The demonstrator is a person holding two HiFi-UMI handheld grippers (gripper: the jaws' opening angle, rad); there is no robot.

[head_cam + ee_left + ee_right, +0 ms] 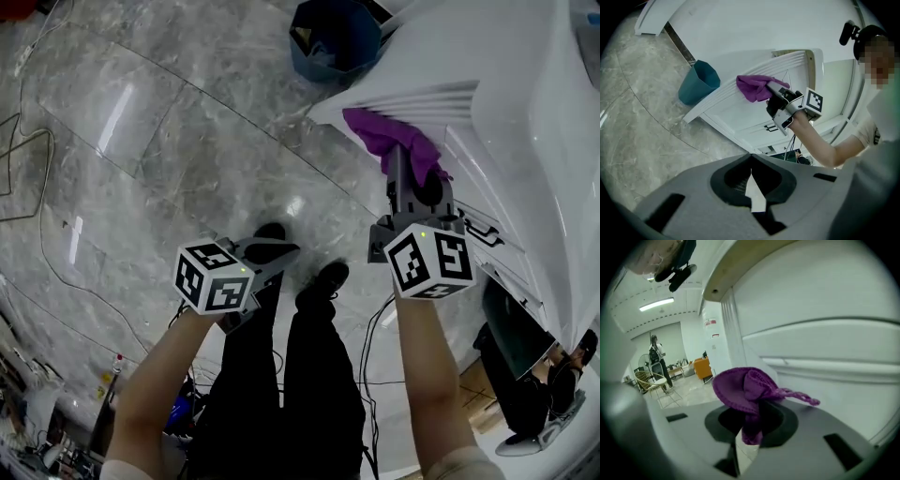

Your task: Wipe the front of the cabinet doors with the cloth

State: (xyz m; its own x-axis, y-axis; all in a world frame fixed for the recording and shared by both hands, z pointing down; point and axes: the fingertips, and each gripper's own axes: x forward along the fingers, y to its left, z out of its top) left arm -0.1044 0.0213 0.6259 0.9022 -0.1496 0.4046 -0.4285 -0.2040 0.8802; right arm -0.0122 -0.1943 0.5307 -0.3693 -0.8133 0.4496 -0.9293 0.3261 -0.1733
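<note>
A purple cloth is bunched against the front of a white cabinet door. My right gripper is shut on it and holds it to the panel. In the right gripper view the cloth bulges out of the closed jaws, right in front of the door. In the left gripper view, the cloth and the right gripper rest on the grooved door. My left gripper hangs low over the floor, away from the cabinet, its jaws together and holding nothing.
A blue bin stands on the marble floor beside the cabinet's far corner. Dark door handles sit below the right gripper. My shoes are on the floor between the grippers. Cables trail at the left. A person stands far off.
</note>
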